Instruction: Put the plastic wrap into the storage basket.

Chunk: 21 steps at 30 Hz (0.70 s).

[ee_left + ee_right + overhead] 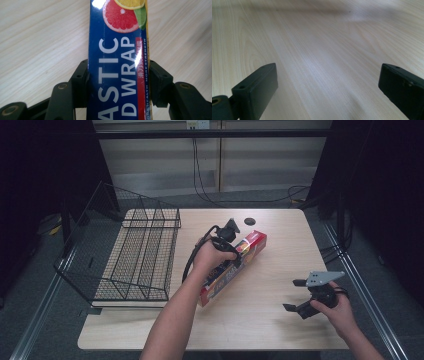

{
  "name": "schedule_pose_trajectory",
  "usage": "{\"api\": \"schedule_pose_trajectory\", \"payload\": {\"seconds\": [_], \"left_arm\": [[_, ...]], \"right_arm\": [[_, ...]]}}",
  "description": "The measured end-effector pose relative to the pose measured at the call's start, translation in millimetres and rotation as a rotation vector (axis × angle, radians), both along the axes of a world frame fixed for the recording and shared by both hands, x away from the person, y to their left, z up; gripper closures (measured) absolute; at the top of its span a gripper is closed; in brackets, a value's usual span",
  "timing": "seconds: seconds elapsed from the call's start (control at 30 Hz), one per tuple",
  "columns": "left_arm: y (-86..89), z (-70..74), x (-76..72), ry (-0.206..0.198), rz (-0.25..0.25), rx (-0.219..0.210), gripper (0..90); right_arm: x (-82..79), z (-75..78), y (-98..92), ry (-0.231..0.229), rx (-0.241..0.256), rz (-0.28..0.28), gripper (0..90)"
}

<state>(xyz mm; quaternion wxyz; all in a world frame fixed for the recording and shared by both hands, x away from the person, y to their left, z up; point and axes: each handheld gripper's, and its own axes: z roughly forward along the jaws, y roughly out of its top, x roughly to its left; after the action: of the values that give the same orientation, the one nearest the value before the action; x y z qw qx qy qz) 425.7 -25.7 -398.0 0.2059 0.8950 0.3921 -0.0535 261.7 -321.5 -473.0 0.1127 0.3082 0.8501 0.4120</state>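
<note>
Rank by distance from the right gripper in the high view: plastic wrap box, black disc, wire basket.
From the right gripper:
1. Plastic wrap box, mid-table to its left, clamped by the left gripper.
2. Black disc, near the table's far edge.
3. Wire basket, at the table's left side.
</note>
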Motion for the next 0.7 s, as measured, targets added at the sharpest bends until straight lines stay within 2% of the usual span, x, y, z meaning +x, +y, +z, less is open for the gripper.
{"api": "schedule_pose_trajectory", "payload": {"seconds": [0.1,0.13,0.23,0.37,0.43,0.47,0.6,0.7], "left_arm": [[2.6,7.6,0.4,-0.001,0.015,0.004,44.8],[6.3,15.4,1.8,-0.004,0.008,0.023,44.8],[10.2,22.5,2.8,-0.002,0.018,0.016,44.8],[18.8,36.1,3.8,-0.003,0.052,0.007,44.8],[22.4,41.8,4.6,-0.013,0.063,0.016,44.8],[26.3,46.2,4.9,-0.005,0.090,0.017,44.8],[31.8,52.2,5.6,-0.022,0.090,0.026,44.8],[37.0,57.3,5.8,-0.011,0.115,0.030,44.8]], "right_arm": [[0.0,0.0,0.1,-0.001,0.000,-0.003,2.4],[0.1,0.3,0.1,-0.002,0.003,0.000,2.4],[0.3,0.6,-0.7,-0.004,0.006,0.003,2.4],[0.3,0.3,-0.8,-0.007,0.003,0.001,2.4],[0.2,0.2,-0.5,-0.008,0.003,-0.001,2.4],[0.5,0.2,-0.1,-0.009,0.005,0.001,2.4],[0.8,0.9,-0.2,-0.008,0.006,0.006,2.4],[0.8,0.8,-0.3,-0.009,0.007,0.004,2.4]]}}
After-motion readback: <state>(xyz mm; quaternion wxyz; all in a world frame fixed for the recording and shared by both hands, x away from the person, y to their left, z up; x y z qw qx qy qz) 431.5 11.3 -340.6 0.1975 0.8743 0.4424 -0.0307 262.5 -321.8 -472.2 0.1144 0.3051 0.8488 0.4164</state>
